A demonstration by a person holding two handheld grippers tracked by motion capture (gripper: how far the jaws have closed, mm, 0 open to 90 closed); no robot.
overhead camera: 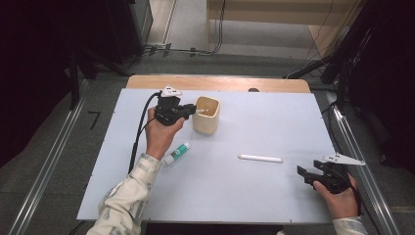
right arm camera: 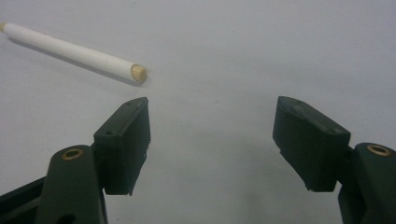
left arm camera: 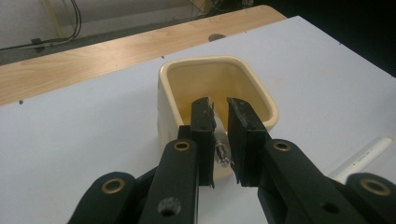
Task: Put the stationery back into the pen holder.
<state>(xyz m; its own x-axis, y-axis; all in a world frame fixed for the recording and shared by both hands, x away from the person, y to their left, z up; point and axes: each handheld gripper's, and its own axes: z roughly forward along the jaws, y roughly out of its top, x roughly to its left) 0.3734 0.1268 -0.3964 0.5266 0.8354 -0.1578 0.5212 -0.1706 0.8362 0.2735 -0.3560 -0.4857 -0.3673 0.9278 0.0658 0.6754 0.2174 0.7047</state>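
My left gripper [overhead camera: 195,111] reaches level over the cream cup's [overhead camera: 205,115] rim, jaws clenched on a thin white pen [left arm camera: 215,128] that dips inside the cup. My right gripper [overhead camera: 304,172] rests released by the table's [overhead camera: 274,122] near edge, a white marker [overhead camera: 260,158] just beyond it.

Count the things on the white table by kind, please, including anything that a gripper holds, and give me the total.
Cream cup: 1
White sticks: 2 (lying stick; held stick in the left gripper, over the cup)
Glue stick with green cap: 1
Total: 4
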